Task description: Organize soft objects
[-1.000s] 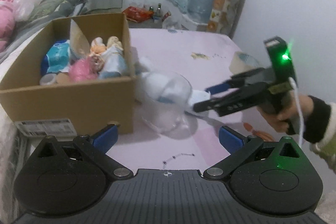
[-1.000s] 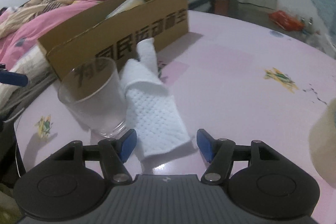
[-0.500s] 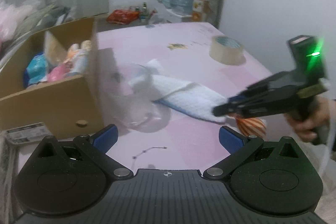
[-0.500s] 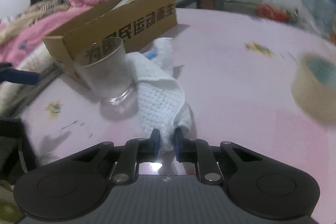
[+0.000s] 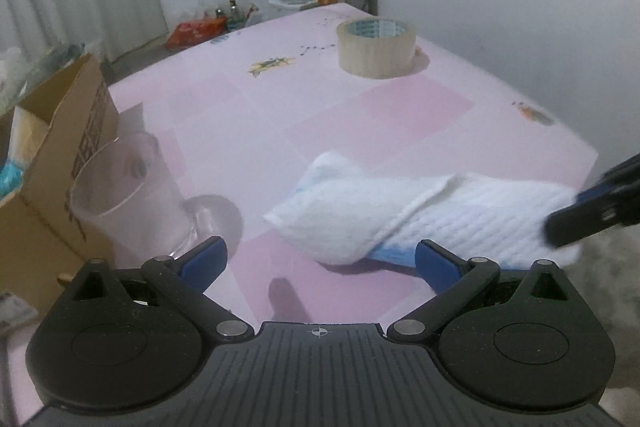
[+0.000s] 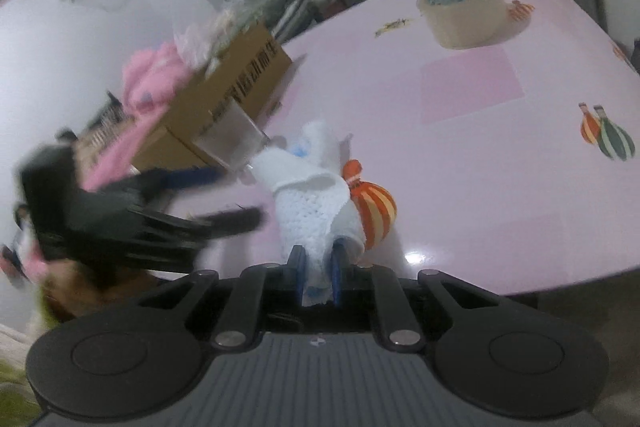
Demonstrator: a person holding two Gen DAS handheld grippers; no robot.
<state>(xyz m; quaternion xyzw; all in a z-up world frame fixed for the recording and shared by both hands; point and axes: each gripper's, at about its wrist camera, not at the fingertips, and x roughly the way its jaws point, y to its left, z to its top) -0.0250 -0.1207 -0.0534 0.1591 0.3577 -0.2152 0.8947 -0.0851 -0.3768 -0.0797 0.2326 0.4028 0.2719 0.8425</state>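
Pink checked tabletop with a white wall behind, seen from both wrist cameras. A white knitted cloth lies draped along the surface, its long axis running roughly left to right in the left wrist view, from a bunched end near the centre to a flatter end at the table's right edge. The right gripper is clenched on that flatter end: in the right wrist view a fold of the cloth is pinched between the two blue pads and the rest extends away from the fingers toward the cardboard box. The left gripper is spread wide with nothing between its pads; the bunched end of the cloth lies just ahead of it, slightly to its right, so this gripper is the nearer one to the free end. A clear glass stands just beside the box on the left, apart from the cloth in this view. A roll of tape sits well apart at the far side of the table. Judged from this layout, the coming move turns on the cloth's free end being carried leftward toward the box, past the glass, which could be knocked.
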